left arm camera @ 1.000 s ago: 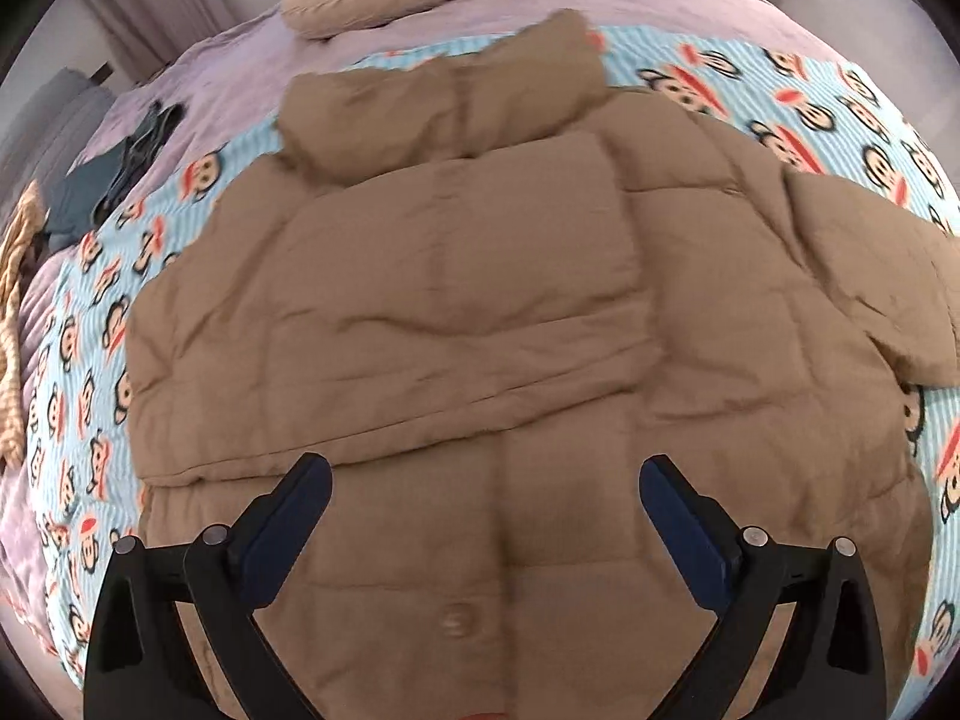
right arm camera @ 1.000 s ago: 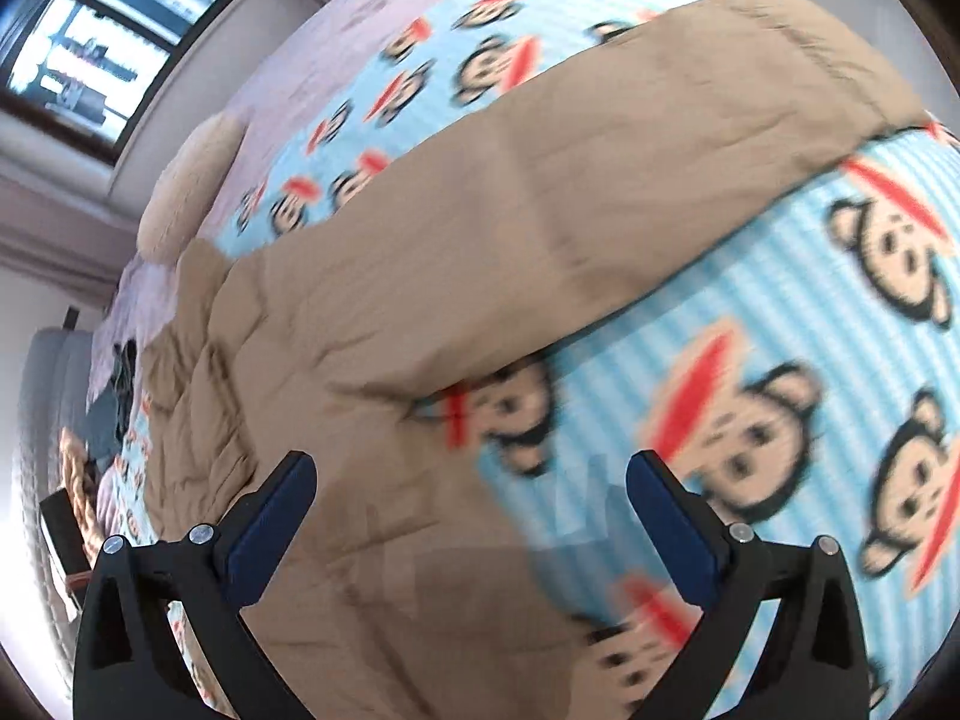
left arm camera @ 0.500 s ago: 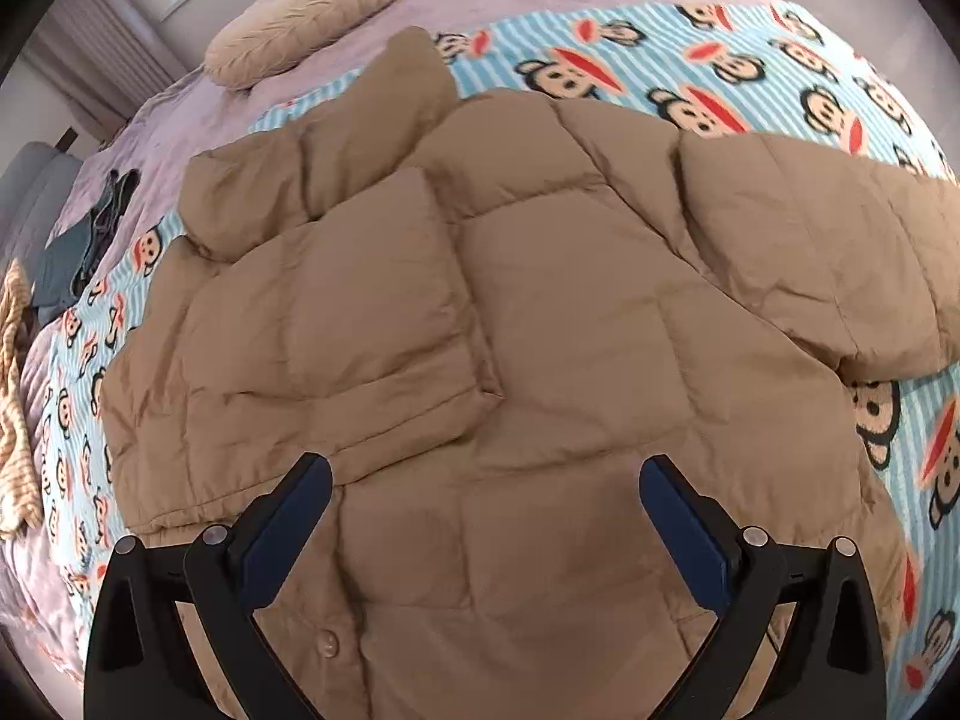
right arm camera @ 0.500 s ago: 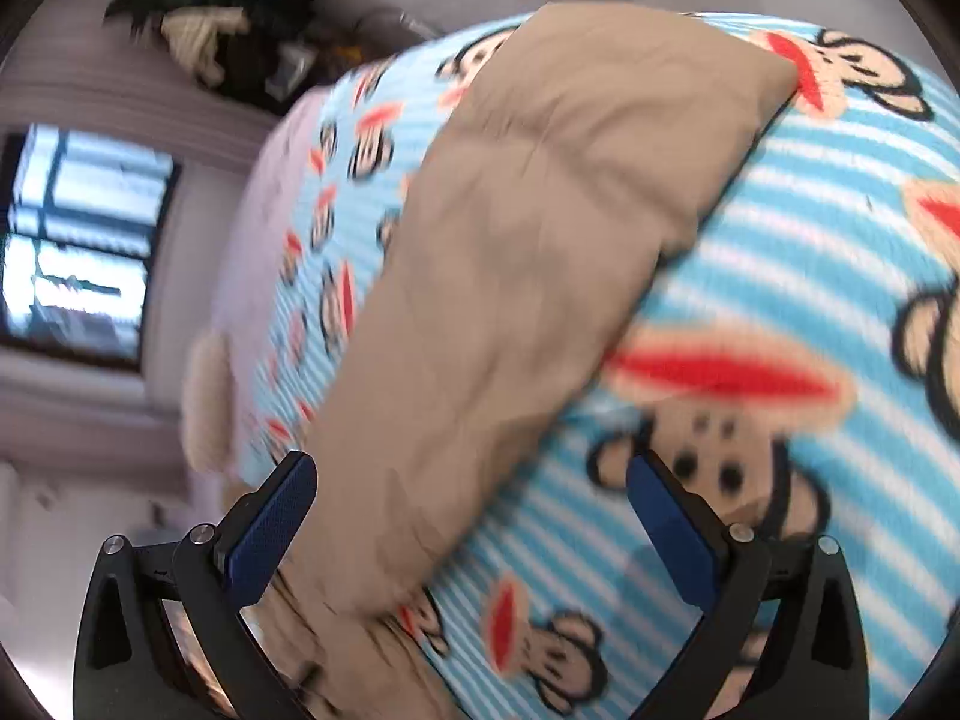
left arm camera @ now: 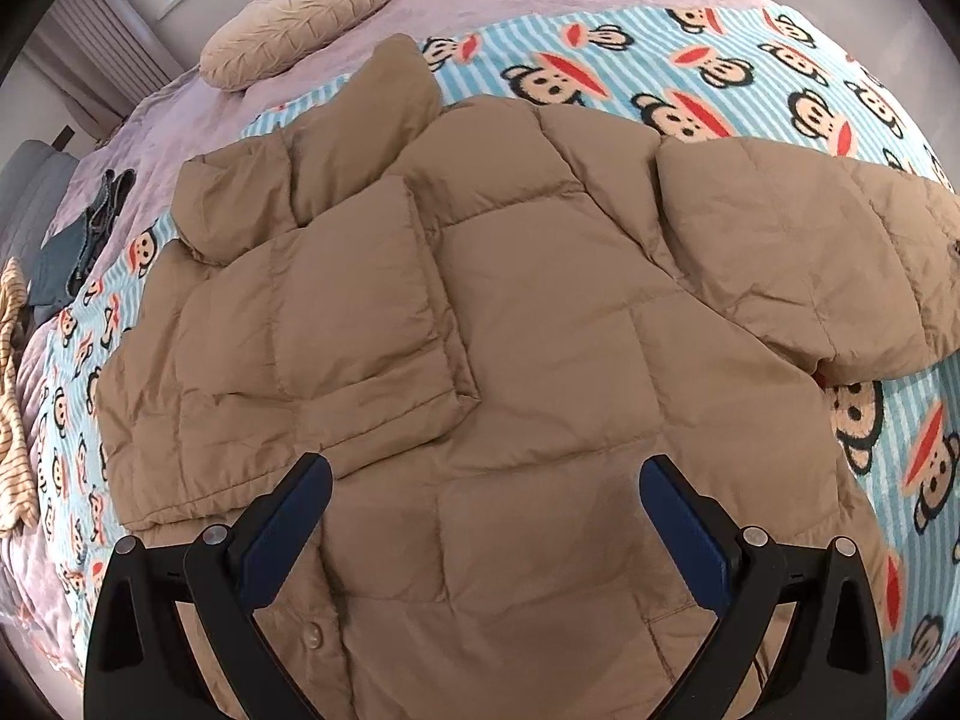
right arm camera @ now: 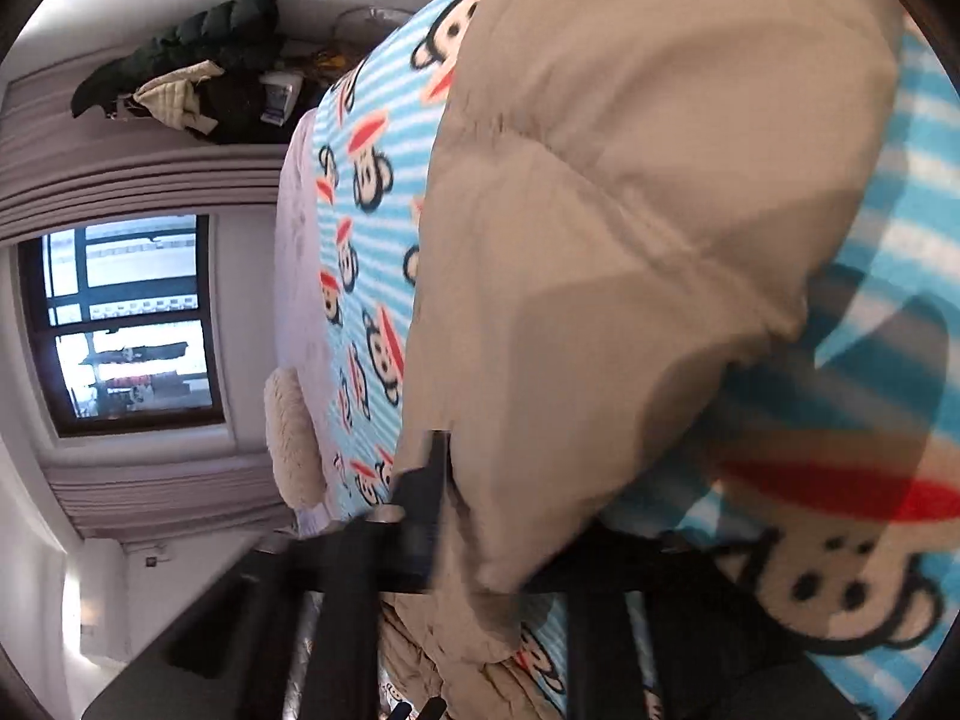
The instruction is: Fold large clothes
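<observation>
One sleeve point(right arm camera: 630, 240) seemingly in right tool point(right arm camera: 480, 546).

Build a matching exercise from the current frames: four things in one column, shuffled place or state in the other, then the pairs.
Things:
1. left sleeve
2. right sleeve
3. round cushion
4. left gripper

Places or states:
A. on the purple bedspread, beyond the jacket's collar
B. folded in across the jacket front
C. open, holding nothing, above the jacket's hem
D. stretched out sideways onto the monkey-print blanket

Pairs: 1-B, 2-D, 3-A, 4-C

In the right wrist view the right gripper appears closed on the right sleeve's fabric.
</observation>
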A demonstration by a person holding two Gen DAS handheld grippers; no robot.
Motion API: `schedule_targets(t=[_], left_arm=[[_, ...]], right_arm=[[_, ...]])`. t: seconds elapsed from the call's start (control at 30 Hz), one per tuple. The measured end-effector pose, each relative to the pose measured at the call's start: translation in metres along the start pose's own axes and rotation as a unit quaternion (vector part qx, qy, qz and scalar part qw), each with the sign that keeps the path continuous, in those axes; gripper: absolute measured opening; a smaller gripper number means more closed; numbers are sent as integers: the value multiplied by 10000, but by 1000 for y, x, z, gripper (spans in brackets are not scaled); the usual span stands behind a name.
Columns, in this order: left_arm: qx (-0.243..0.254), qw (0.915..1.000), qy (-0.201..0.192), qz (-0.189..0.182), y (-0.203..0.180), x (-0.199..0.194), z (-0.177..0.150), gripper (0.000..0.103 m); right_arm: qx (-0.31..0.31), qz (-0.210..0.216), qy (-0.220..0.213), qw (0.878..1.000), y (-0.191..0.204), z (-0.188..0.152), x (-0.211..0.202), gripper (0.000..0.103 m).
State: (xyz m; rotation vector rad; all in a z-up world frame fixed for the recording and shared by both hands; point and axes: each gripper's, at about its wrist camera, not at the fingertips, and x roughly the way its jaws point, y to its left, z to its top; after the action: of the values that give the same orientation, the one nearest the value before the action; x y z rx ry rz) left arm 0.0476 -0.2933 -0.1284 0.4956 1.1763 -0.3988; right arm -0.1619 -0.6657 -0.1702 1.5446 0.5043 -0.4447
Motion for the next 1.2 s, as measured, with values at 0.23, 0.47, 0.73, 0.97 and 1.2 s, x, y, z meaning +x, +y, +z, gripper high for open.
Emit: schedule_targets(t=[0.23, 0.47, 0.73, 0.97, 1.2], left_arm=[[-287, 9992, -131, -259, 33, -5, 1, 103], [-958, 9926, -487, -572, 105, -9, -7, 103], [-1858, 9797, -618, -430, 216, 3, -33, 103], [-2289, 9712, -578, -326, 281, 24, -61, 103], [-2314, 9700, -519, -535, 287, 42, -66, 103]], right_arm=[[-989, 121, 18, 9950, 64, -24, 3, 8], [-2680, 28, 315, 9629, 164, -103, 42, 8], [-4648, -121, 1054, 8791, 237, -274, 129, 8], [-5240, -833, 1666, 8311, 202, -372, 212, 8], [-4741, -1347, 1889, 8494, 154, -364, 238, 19]])
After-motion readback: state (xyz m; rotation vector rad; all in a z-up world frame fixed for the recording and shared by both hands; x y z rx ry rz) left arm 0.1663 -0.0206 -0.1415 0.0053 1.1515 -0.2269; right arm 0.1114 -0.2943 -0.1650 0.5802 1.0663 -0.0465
